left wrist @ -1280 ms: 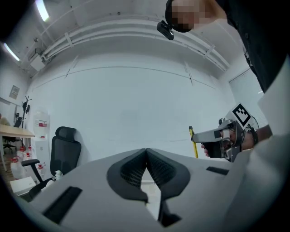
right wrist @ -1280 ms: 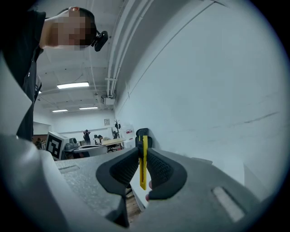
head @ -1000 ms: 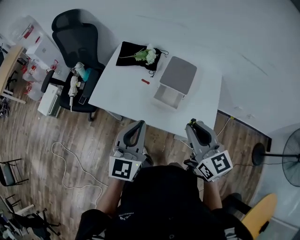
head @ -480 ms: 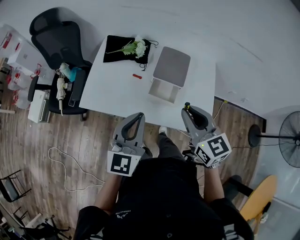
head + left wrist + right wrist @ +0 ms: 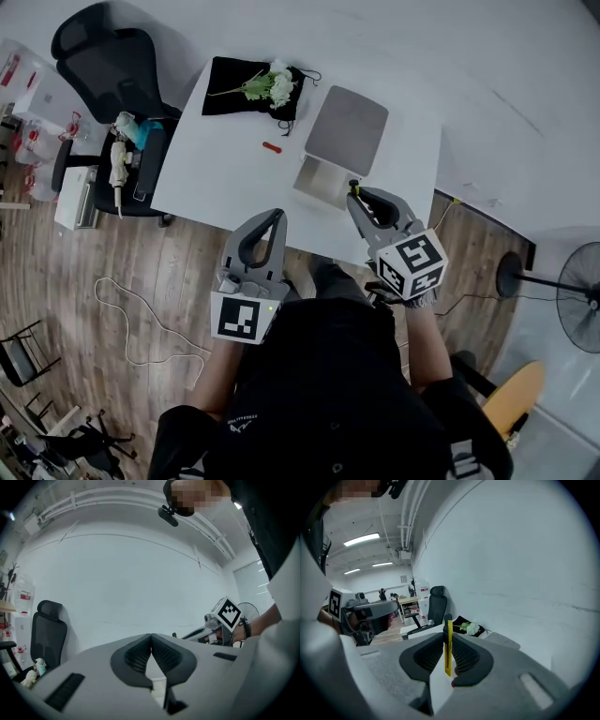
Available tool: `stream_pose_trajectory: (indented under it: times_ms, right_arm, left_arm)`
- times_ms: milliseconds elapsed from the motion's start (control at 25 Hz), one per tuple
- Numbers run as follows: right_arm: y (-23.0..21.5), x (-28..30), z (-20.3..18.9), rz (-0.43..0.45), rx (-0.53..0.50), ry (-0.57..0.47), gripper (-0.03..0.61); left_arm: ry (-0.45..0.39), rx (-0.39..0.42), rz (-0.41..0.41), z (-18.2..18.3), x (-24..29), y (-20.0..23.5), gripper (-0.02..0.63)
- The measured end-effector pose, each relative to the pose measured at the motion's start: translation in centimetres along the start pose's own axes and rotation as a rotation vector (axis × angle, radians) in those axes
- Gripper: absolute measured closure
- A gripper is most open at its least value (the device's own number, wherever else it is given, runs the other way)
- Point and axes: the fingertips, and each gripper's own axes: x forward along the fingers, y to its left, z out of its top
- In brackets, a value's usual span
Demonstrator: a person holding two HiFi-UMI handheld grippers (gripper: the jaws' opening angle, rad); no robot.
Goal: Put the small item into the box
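Near the box, right gripper clamps yellow cutter.

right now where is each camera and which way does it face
Head view: on the person's head, looking steeply down at the white table and grey-lidded box; left gripper, right gripper, dark torso show.
Left gripper view: on that gripper, facing a white wall; shut empty jaws show.
Right gripper view: on that gripper, facing a black office chair; jaws clamp a yellow utility knife.
Shared: each gripper view catches the other gripper.
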Motion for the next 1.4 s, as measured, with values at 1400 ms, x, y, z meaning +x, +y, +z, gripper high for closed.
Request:
stream_pose_trajectory:
  times_ms: [1400]
  right_arm:
    - [-7.8, 14.7, -17.3, 0.173, 0.012, 0.537, 0.518]
  left_arm:
    - [0.143, -0.035, 0.215, -5.3, 7.5, 1.8, 0.609]
